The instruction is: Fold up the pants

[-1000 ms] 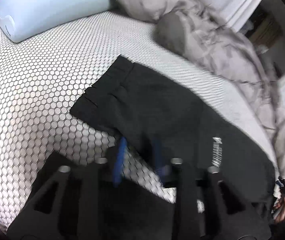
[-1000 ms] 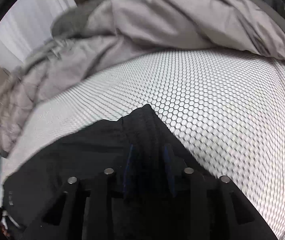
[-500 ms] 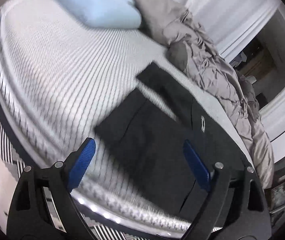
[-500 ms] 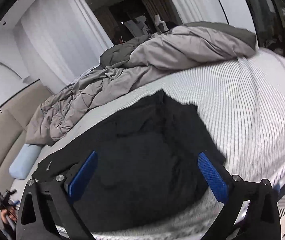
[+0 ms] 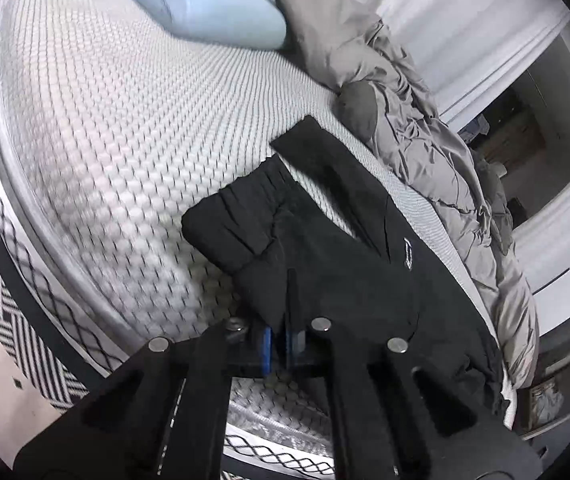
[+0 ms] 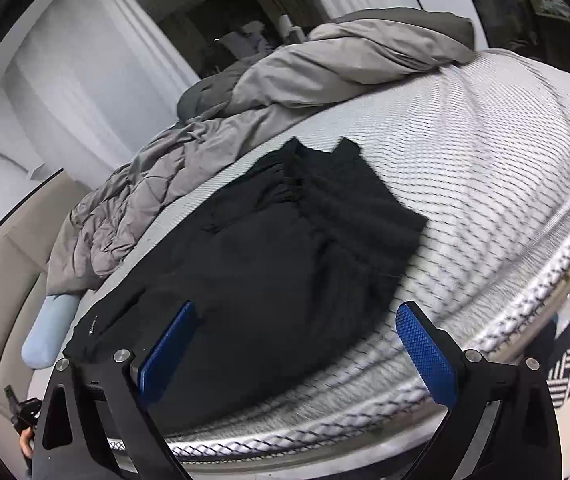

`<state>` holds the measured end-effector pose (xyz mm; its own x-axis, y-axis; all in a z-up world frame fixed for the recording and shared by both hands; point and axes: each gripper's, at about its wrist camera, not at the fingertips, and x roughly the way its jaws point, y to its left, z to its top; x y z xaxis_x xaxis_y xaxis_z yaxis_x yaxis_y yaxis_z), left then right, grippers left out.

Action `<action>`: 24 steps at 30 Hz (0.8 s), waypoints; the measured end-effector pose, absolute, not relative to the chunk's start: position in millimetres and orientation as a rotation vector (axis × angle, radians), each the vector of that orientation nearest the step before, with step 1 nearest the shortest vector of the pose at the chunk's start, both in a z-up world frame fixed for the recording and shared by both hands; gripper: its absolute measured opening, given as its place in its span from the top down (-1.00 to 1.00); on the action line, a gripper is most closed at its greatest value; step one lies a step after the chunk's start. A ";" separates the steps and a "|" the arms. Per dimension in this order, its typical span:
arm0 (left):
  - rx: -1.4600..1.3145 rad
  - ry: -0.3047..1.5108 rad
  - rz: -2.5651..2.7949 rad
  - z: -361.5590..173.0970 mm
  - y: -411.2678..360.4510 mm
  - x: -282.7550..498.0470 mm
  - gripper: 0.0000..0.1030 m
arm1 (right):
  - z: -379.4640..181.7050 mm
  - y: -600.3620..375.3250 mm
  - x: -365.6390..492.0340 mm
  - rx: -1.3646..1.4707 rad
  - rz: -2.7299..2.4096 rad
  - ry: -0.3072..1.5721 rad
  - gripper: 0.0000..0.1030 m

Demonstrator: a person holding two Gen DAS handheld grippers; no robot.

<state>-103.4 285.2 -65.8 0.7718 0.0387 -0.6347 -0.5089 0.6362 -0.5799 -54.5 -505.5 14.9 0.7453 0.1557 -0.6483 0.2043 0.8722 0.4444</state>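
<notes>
The black pants (image 5: 325, 248) lie on the white honeycomb-patterned bed (image 5: 125, 128), near its front edge. In the left wrist view my left gripper (image 5: 281, 344) is shut on a fold of the black pants at the near edge; the blue pads barely show behind the cloth. One leg with a cuffed end lies over another toward the pillow. In the right wrist view the pants (image 6: 285, 256) lie with the gathered waistband at the far end. My right gripper (image 6: 297, 344) is open and empty above the near edge of the pants.
A crumpled grey duvet (image 5: 425, 128) lies along the far side of the bed, also in the right wrist view (image 6: 285, 76). A light blue pillow (image 5: 205, 4) lies at the head. A black-and-white patterned rug (image 5: 17, 340) covers the floor below the bed's edge.
Both grippers let go of the pants and pulled back. The left gripper, open half a second ago, has since shut on the near edge of the pants. The right gripper stays open.
</notes>
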 end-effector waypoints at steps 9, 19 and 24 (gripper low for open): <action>-0.835 0.658 0.334 -71.8 287.9 -100.4 0.97 | -20.2 -543.7 -28.0 0.704 -0.002 0.752 -0.60; -0.776 0.689 0.336 -60.5 290.7 -105.3 0.97 | -3.3 -556.3 -44.8 0.714 -0.009 0.610 0.76; -0.824 0.712 0.324 -75.0 300.2 -96.3 0.97 | -17.7 -559.4 -53.0 0.742 -0.041 0.687 0.76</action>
